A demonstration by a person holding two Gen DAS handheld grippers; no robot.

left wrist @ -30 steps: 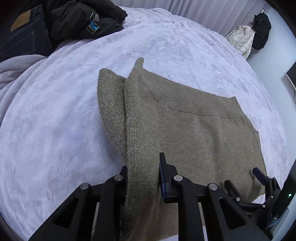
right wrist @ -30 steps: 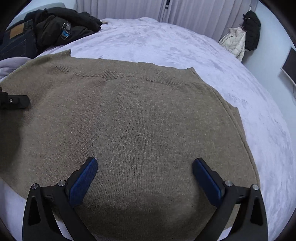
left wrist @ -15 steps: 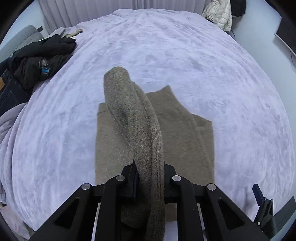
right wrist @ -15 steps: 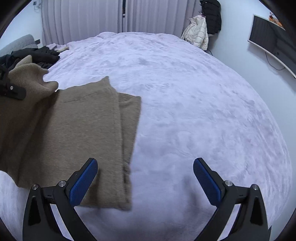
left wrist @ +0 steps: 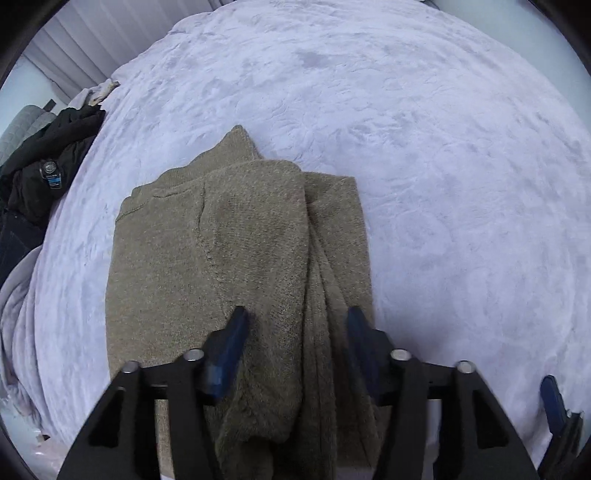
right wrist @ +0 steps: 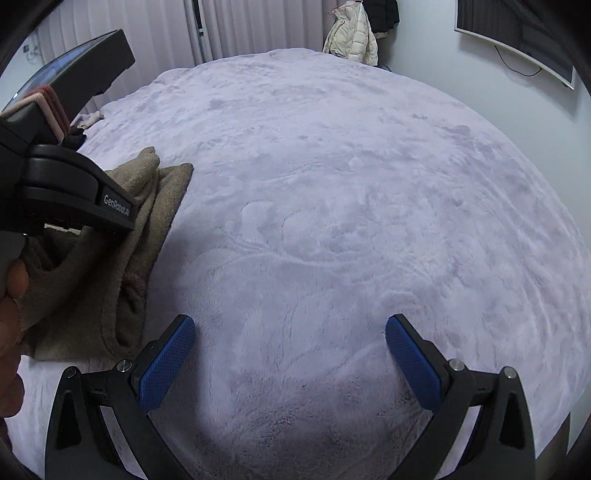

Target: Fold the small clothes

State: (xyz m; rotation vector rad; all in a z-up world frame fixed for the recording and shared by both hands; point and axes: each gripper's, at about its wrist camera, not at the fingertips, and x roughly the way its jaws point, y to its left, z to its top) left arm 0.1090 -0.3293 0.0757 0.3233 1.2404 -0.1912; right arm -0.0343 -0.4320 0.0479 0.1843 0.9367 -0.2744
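Note:
An olive-brown knit sweater (left wrist: 221, 258) lies folded lengthwise on the pale lilac bed cover (left wrist: 443, 184). A sleeve is laid over its right side. My left gripper (left wrist: 297, 321) points down over the near end of that fold. Its jaws are opening, the sleeve lies loose between the blue pads (left wrist: 236, 332), and neither pad presses on it. In the right wrist view the sweater (right wrist: 110, 277) is at the left, under the left gripper's black housing (right wrist: 74, 199) and a person's hand (right wrist: 11, 295). My right gripper (right wrist: 291, 332) stands open over bare cover, right of the sweater.
A black jacket (left wrist: 48, 166) and dark jeans (left wrist: 14, 240) are piled at the bed's left edge. A white puffer jacket (right wrist: 351, 37) hangs by the curtains (right wrist: 147, 33). A screen (right wrist: 517, 37) is mounted on the right wall. The right gripper's tip (left wrist: 554, 398) shows beside the sweater.
My left gripper carried the sleeve across the sweater and its jaws have come apart, leaving the sleeve lying on top. My right gripper slid right, off the sweater onto bare cover.

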